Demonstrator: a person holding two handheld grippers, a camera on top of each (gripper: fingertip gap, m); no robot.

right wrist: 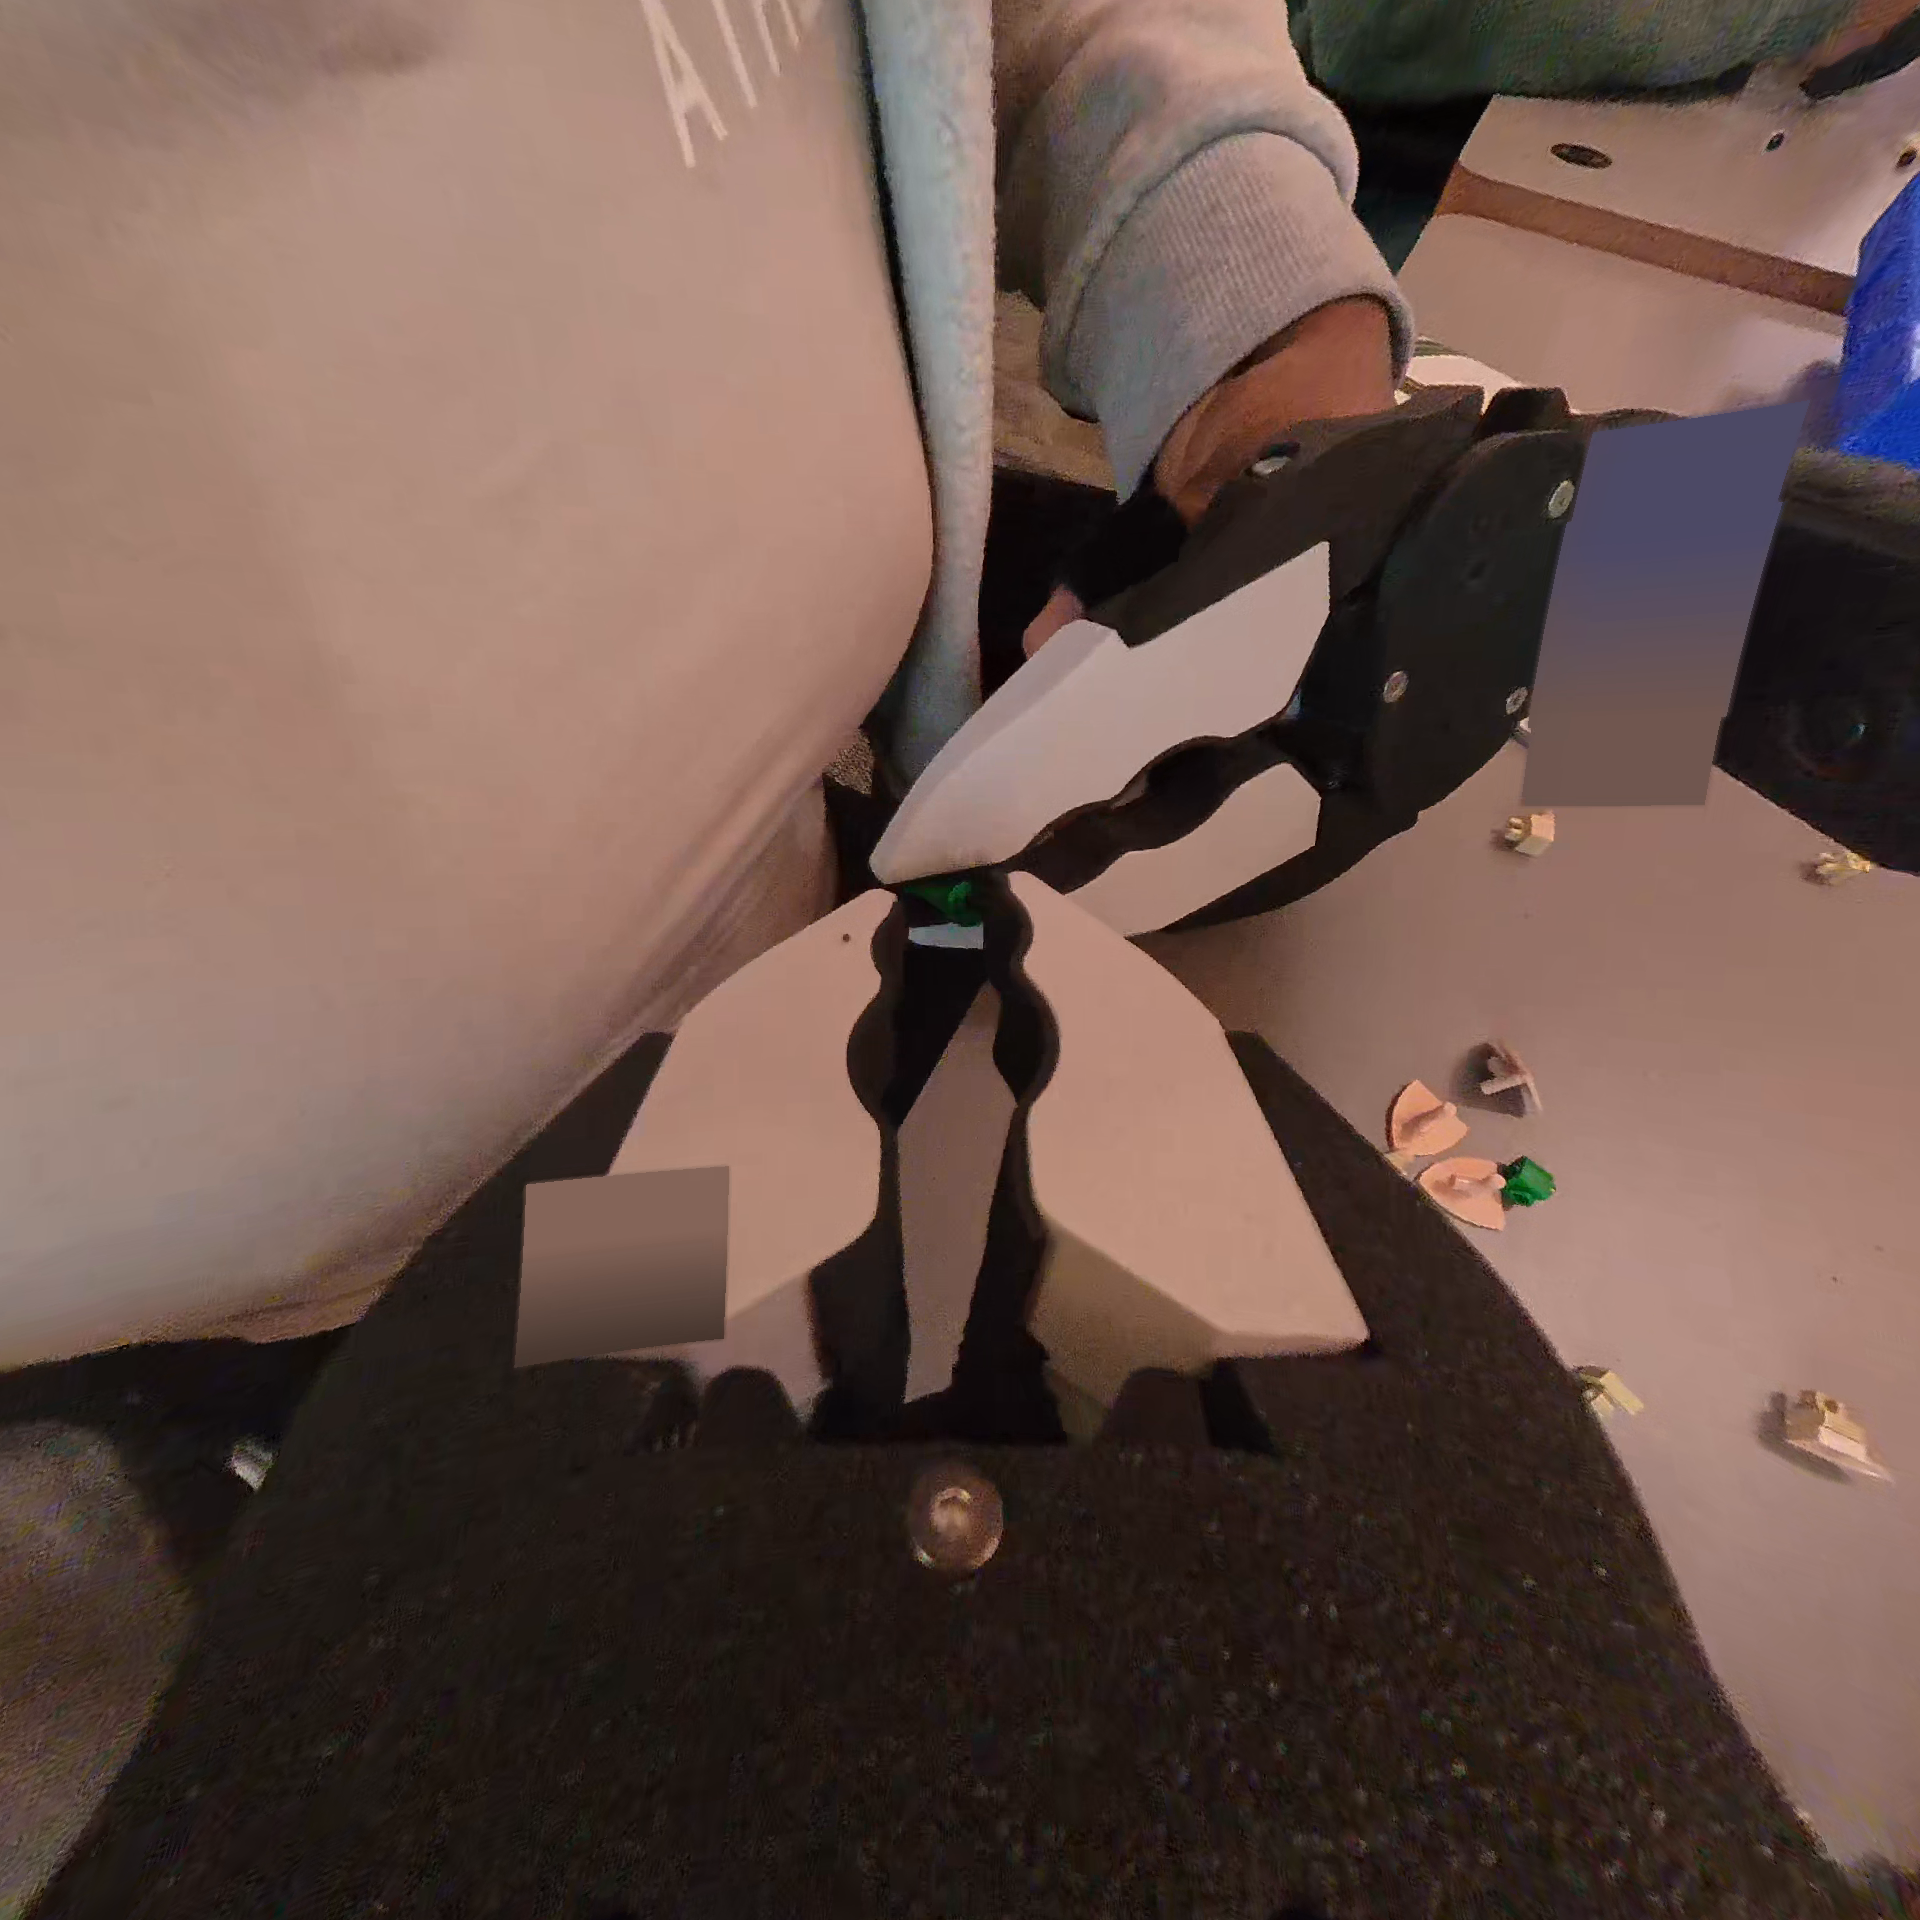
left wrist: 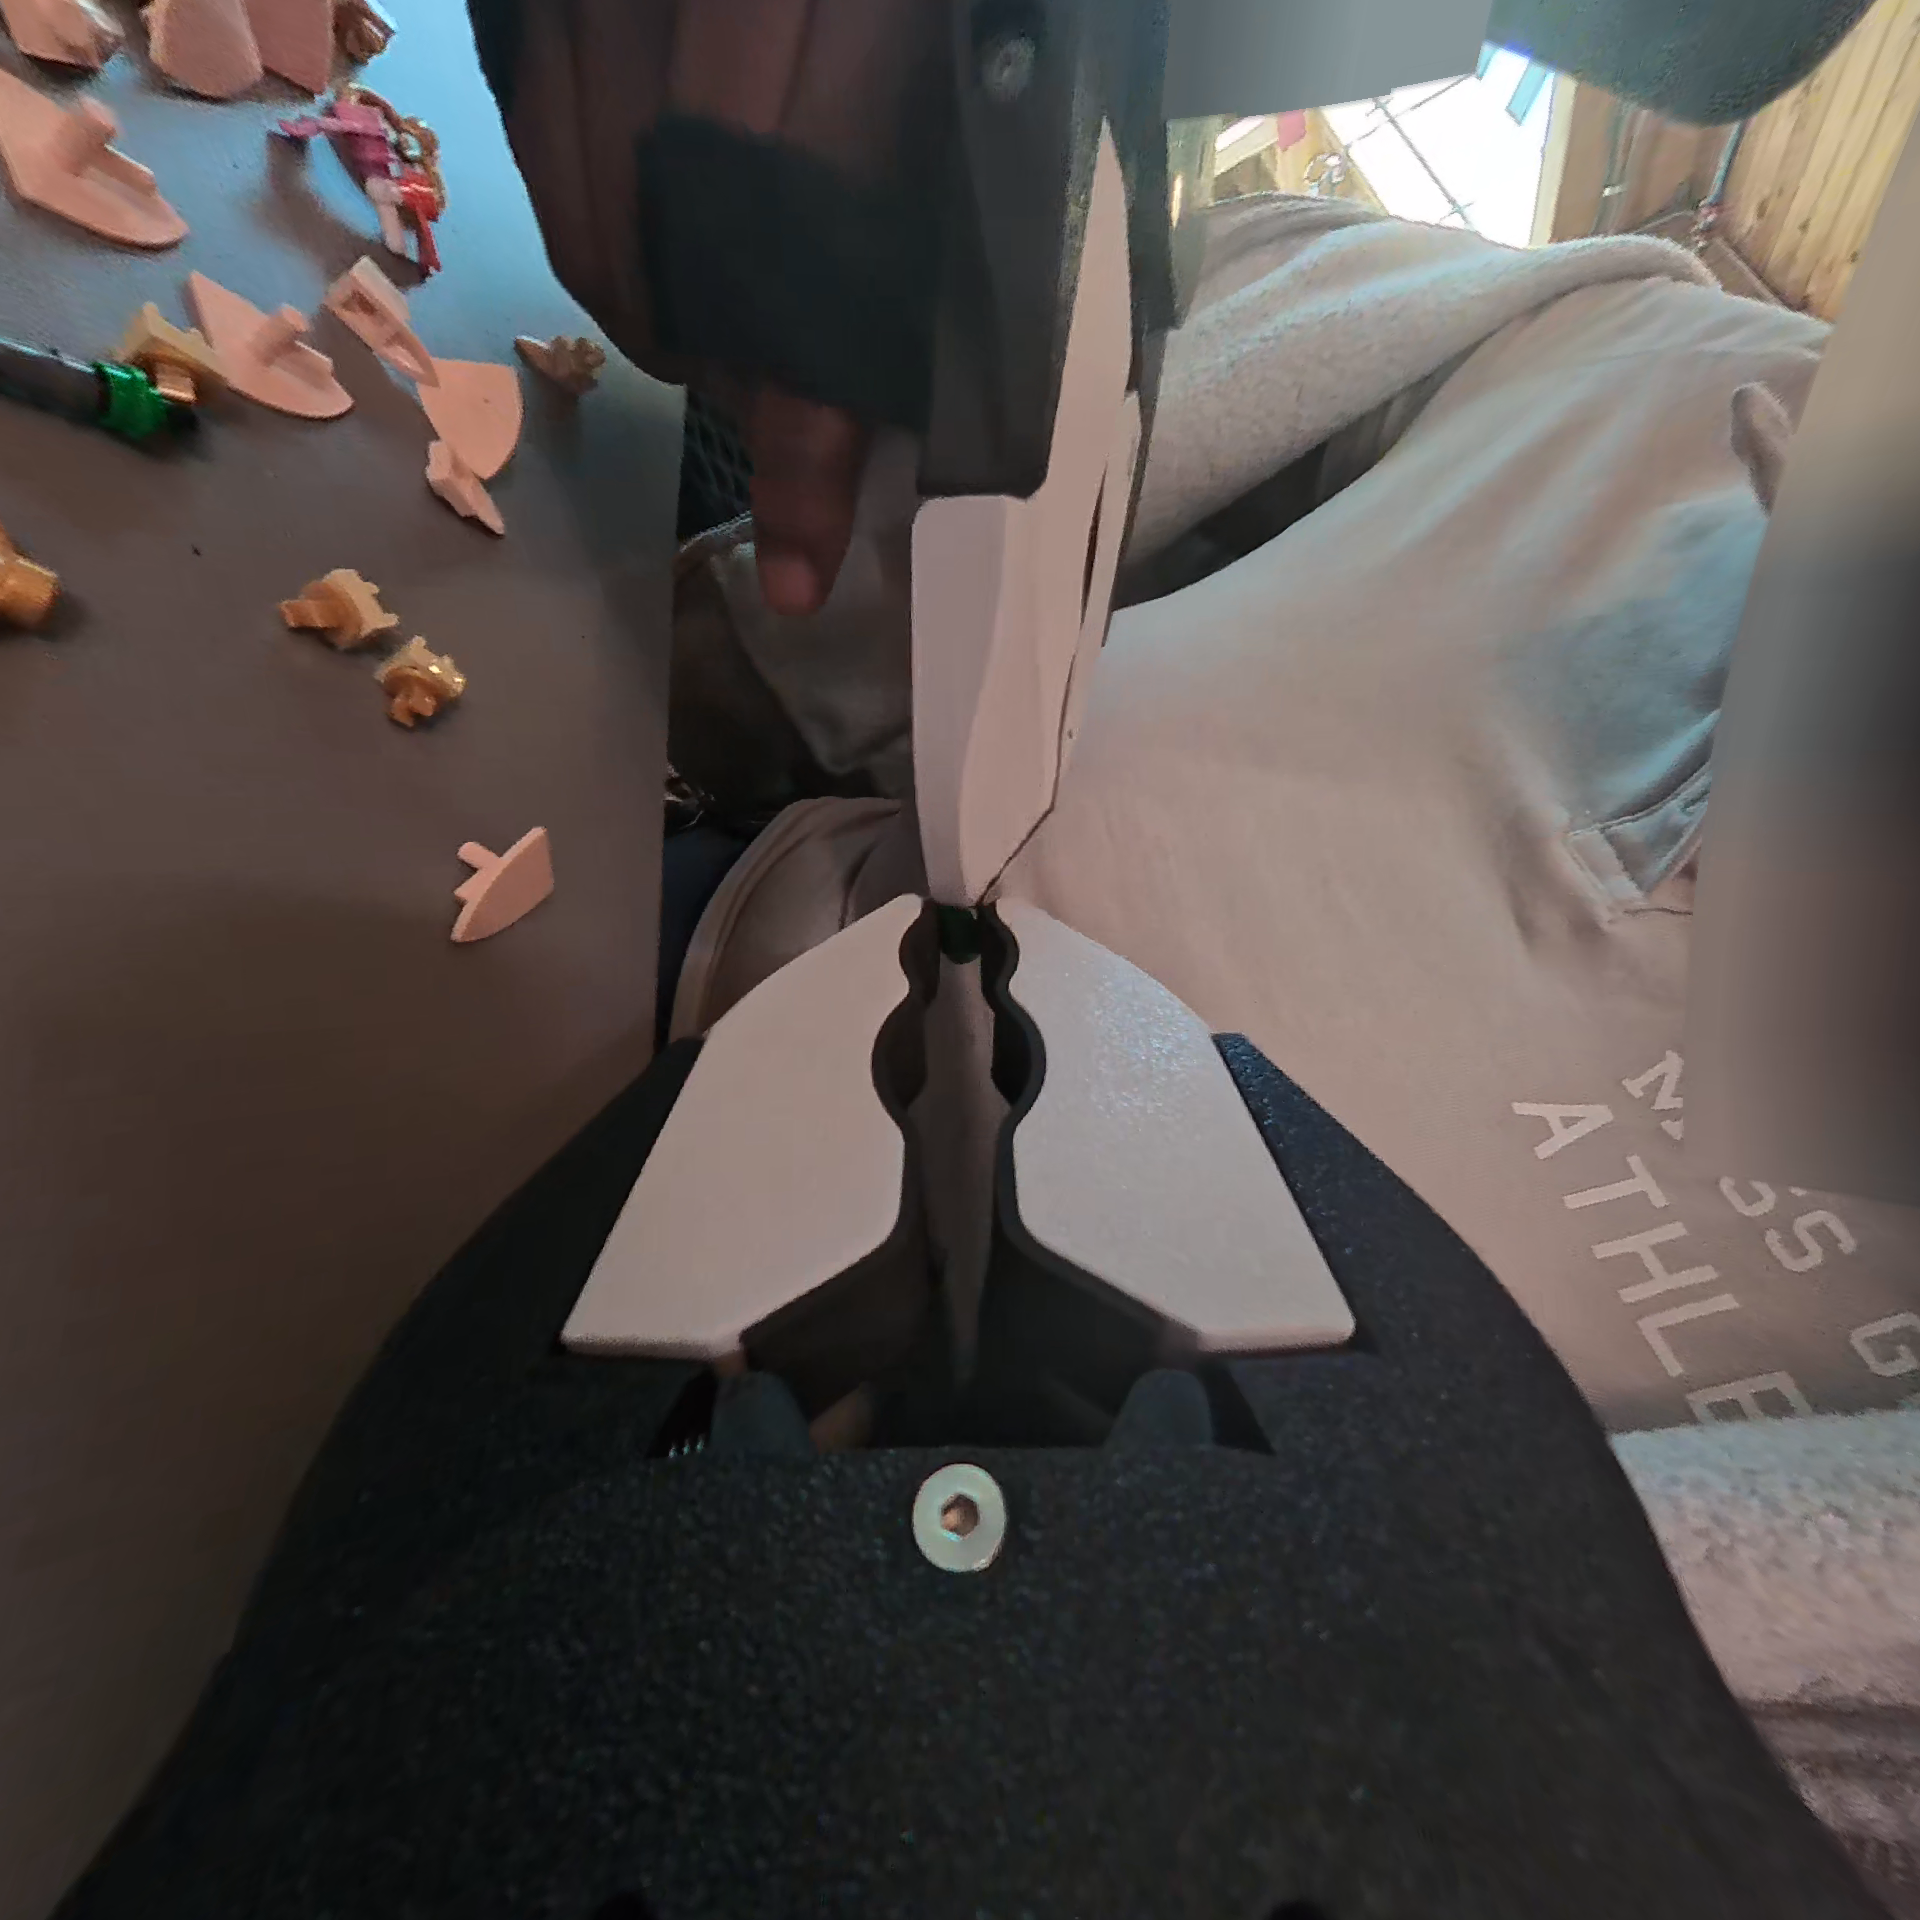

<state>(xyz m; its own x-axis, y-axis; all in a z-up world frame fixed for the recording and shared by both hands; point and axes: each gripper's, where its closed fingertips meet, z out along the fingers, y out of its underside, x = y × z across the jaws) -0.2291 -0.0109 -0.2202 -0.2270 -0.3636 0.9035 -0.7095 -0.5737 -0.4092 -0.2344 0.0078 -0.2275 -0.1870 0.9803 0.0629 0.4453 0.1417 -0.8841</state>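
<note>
At the centre of the left wrist view, the left gripper (left wrist: 961, 920), with white wedge-shaped fingers on a black textured body, has its tips drawn nearly together around a small green plastic piece (left wrist: 958, 928). The right gripper (left wrist: 971, 883) comes down from the top of that frame, and its white tips meet the same green piece from above. In the right wrist view the right gripper (right wrist: 951, 920) is likewise closed to a narrow gap, with the green piece (right wrist: 940, 902) caught at its tips (a pale part shows just beneath it), while the left gripper (right wrist: 935, 857) reaches in from the right of the frame and presses on it too. Both pairs of tips touch the piece, held in the air in front of a pale grey sweatshirt (left wrist: 1403, 748) that fills the right of the left view.

On the grey tabletop (left wrist: 260, 1039) at the upper left lie scattered pink fan-shaped plastic parts (left wrist: 504, 886), small gold-coloured pieces (left wrist: 421, 677), a pink toy figure (left wrist: 390, 166) and a dark rod with a green band (left wrist: 130, 400). A second green piece (right wrist: 1525, 1181) rests beside pink parts at the right of the right view.
</note>
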